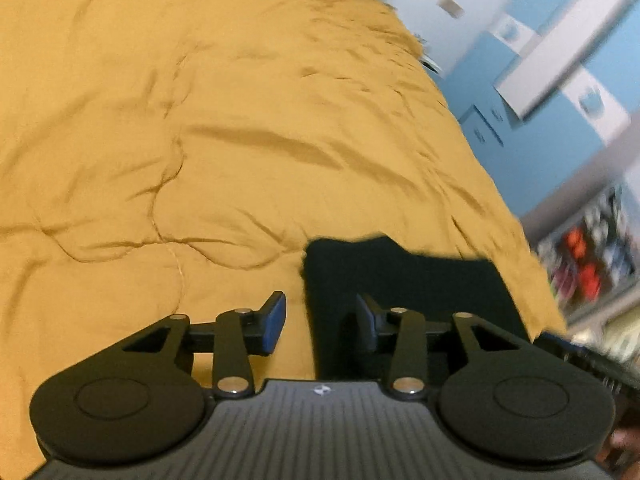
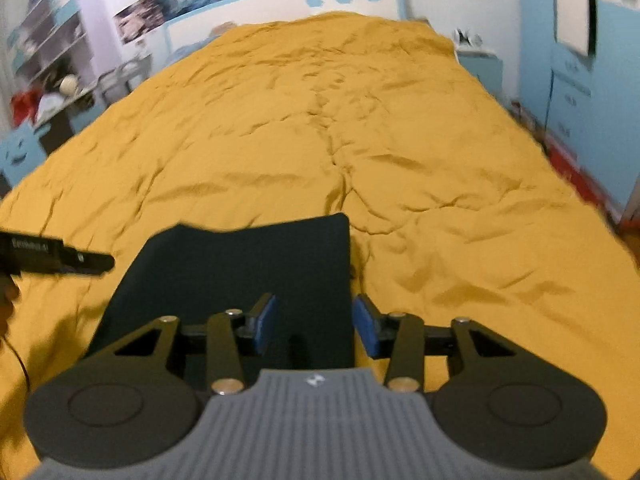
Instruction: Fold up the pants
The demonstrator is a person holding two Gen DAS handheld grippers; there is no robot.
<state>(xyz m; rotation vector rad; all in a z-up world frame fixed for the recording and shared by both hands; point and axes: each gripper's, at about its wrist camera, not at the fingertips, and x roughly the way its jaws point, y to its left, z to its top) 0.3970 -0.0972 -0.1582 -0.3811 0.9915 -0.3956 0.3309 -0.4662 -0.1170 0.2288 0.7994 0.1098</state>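
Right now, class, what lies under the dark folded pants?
The pants rest on a wrinkled mustard-yellow bedspread, which shows on every visible side of them. The patch directly beneath is covered, and the pants' near edge is hidden behind the right gripper.

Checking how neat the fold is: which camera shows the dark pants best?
The right wrist view: the folded pants lie nearly whole on the yellow bedspread. The left wrist view shows only a dark part behind its hand-held gripper.
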